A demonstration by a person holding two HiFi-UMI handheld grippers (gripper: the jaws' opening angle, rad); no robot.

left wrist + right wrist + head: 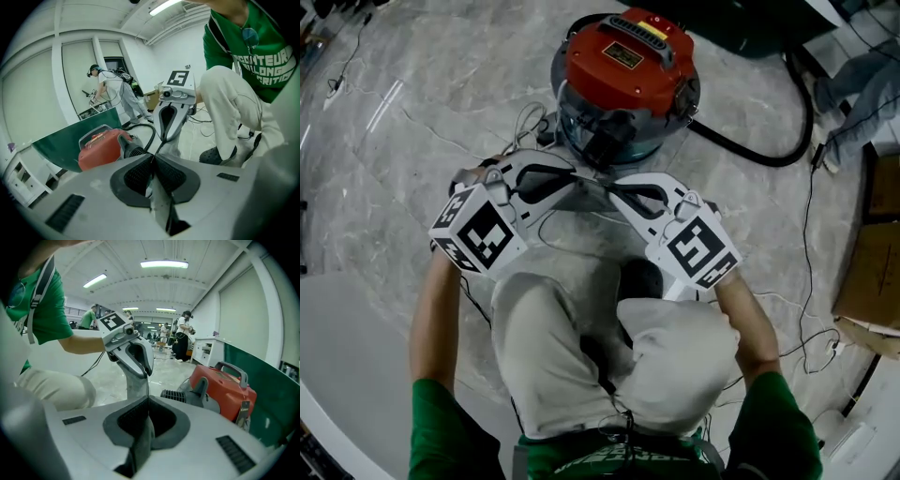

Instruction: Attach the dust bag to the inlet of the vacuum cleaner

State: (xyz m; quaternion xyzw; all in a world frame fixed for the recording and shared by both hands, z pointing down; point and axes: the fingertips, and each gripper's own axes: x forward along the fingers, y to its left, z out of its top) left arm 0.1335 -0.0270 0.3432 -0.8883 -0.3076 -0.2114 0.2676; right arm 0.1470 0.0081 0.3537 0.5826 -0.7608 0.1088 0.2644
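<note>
The 2 grippers are holding the dust bag (134, 384) between them. The left gripper (572, 175) and right gripper (612, 187) are each clamping shut on its thin top edge, just in front of the vacuum cleaner (623, 75). The bag is hanging below the tips. Advice: hold the edge taut and level, centre the opening on the inlet (600, 145) — probably the dark fitting on the drum — and push squarely.

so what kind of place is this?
Probably a big indoor lab or workshop hall: polished stone floor, ceiling strip lights, and another person wearing headgear, working at a bench.
</note>
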